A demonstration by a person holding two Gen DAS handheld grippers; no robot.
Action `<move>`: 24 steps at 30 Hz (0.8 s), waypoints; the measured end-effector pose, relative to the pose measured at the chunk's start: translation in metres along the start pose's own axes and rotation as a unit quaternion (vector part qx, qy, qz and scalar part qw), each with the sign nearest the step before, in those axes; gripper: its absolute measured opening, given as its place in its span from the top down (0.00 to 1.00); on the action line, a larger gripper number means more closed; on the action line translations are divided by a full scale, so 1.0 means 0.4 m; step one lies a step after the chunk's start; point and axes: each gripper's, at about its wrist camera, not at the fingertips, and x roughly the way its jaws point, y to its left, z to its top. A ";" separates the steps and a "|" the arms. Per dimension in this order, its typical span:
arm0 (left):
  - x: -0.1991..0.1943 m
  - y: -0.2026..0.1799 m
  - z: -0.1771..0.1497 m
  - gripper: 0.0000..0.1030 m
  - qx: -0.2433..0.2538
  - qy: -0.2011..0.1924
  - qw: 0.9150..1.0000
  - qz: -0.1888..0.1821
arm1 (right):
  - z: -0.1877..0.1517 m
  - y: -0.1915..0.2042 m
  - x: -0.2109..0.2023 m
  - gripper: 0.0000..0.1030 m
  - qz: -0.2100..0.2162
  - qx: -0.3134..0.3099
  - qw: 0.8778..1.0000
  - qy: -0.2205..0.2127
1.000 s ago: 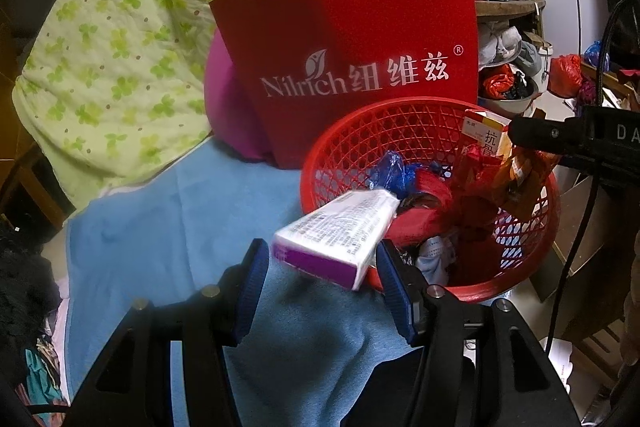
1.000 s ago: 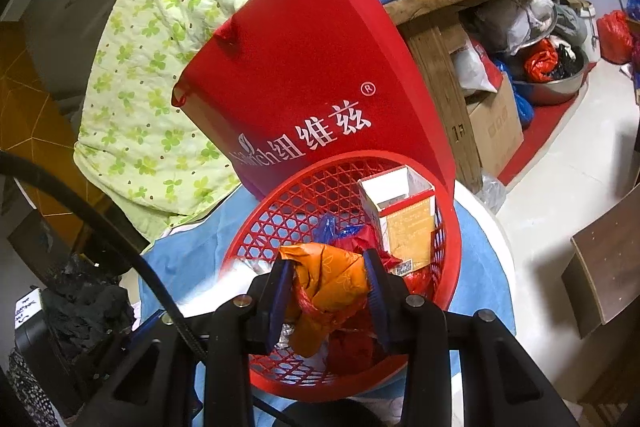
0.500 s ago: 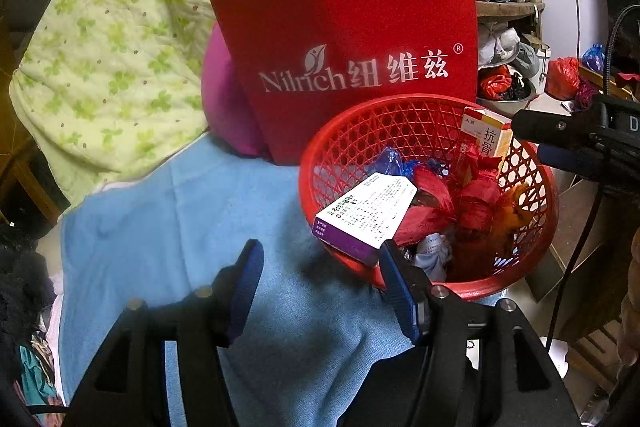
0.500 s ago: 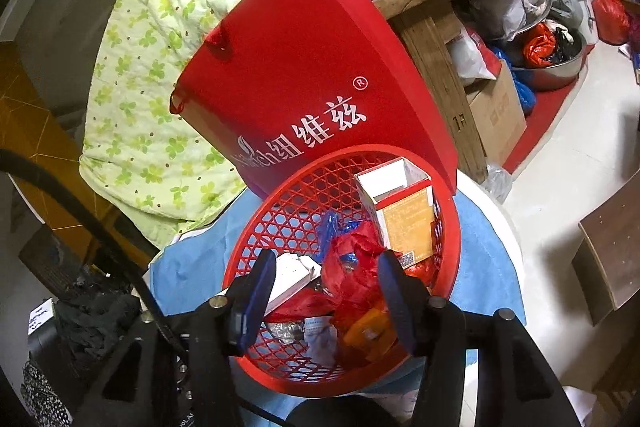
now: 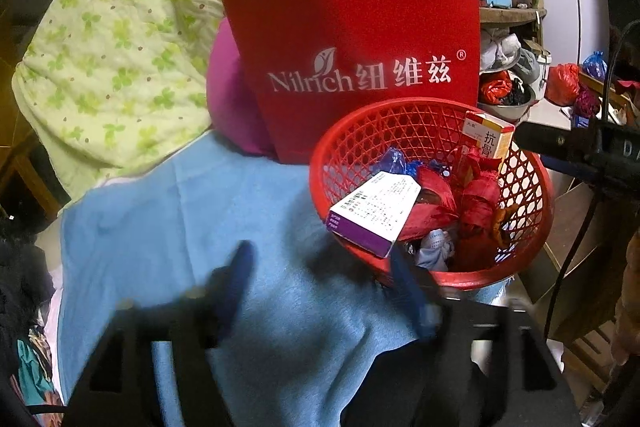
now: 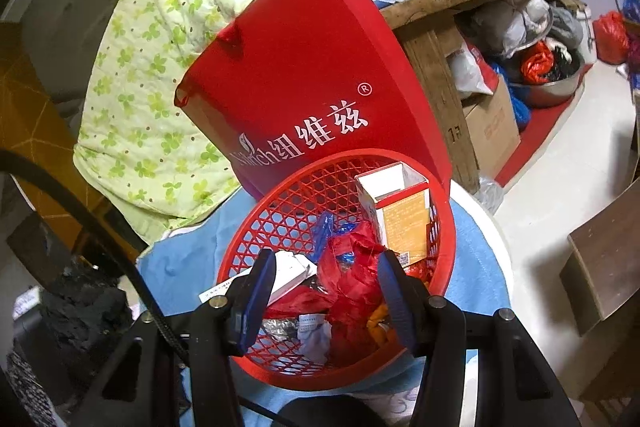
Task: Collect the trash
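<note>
While both grippers gape empty, white-purple box lies on near-left rim of red basket; left gripper blurred over blue cloth, right gripper above basket trash.

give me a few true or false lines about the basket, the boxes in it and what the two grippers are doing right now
1. The left gripper is shut on the white and purple box. False: its jaws stand apart and empty, and the box rests on the near rim of the red basket.
2. The right gripper is open above the basket. True.
3. An orange and white box stands in the basket with its top open. True.
4. The basket sits on bare wood. False: it sits on a blue cloth.
5. A red bag with white lettering stands behind the basket. True.
</note>
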 end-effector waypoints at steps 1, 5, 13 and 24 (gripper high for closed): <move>-0.007 0.003 -0.001 0.17 -0.002 -0.006 1.000 0.004 | -0.003 0.005 -0.002 0.44 -0.004 -0.005 1.000 -0.001; -0.036 0.015 -0.001 0.16 -0.001 -0.020 1.000 0.006 | -0.014 0.026 -0.008 0.44 -0.016 -0.028 0.999 -0.002; -0.092 0.062 -0.015 0.16 -0.010 -0.033 0.999 0.017 | -0.046 0.088 -0.036 0.40 -0.026 -0.082 0.996 -0.016; -0.166 0.149 -0.043 0.14 -0.040 -0.040 0.997 0.054 | -0.102 0.216 -0.098 0.39 -0.050 -0.167 0.983 -0.053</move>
